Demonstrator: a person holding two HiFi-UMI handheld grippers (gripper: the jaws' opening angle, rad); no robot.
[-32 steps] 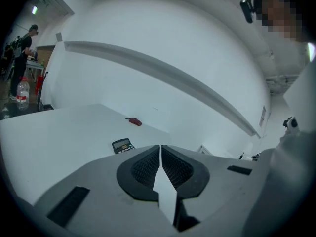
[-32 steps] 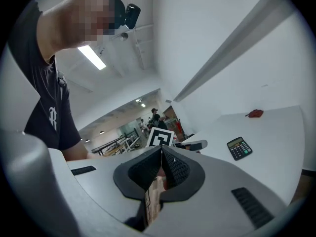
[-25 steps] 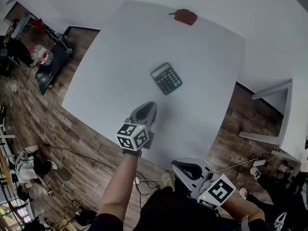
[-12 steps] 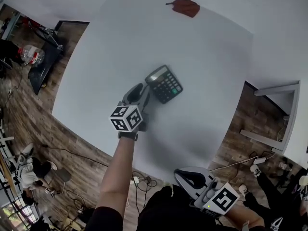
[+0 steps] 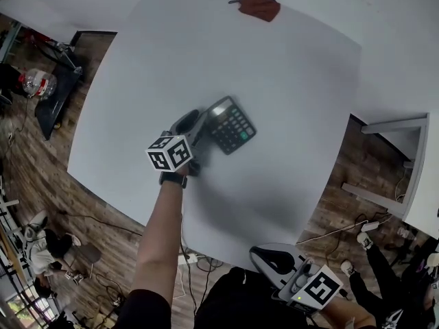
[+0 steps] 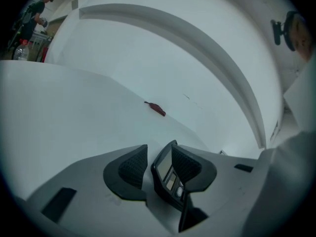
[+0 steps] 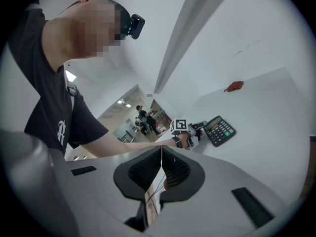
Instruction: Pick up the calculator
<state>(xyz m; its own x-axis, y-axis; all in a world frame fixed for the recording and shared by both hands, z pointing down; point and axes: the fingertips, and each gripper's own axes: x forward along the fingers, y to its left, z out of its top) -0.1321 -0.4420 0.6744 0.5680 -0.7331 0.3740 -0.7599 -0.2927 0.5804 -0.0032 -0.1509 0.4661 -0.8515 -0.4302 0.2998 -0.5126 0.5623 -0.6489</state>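
Note:
A black calculator [image 5: 231,125] lies flat on the white table [image 5: 295,67], near its middle. My left gripper [image 5: 197,120] has reached the calculator's left end. In the left gripper view the jaws are opening around the edge of the calculator [image 6: 169,176]. That edge rests close against the right pad [image 6: 187,163], and a gap shows to the left pad [image 6: 132,166]. My right gripper [image 5: 273,258] hangs off the table's near edge, low in the head view. Its pads [image 7: 170,168] meet with nothing between them. The right gripper view shows the calculator [image 7: 220,130] farther off.
A small red-brown object [image 5: 257,7] lies at the table's far edge. Wooden floor with cables surrounds the table. A plastic bottle [image 5: 38,84] and dark equipment stand at the left. White furniture [image 5: 387,125] is at the right.
My left gripper has gone forward across the table to the calculator, and its jaws now stand around the calculator's left end. The right gripper has sunk a little toward the frame's bottom.

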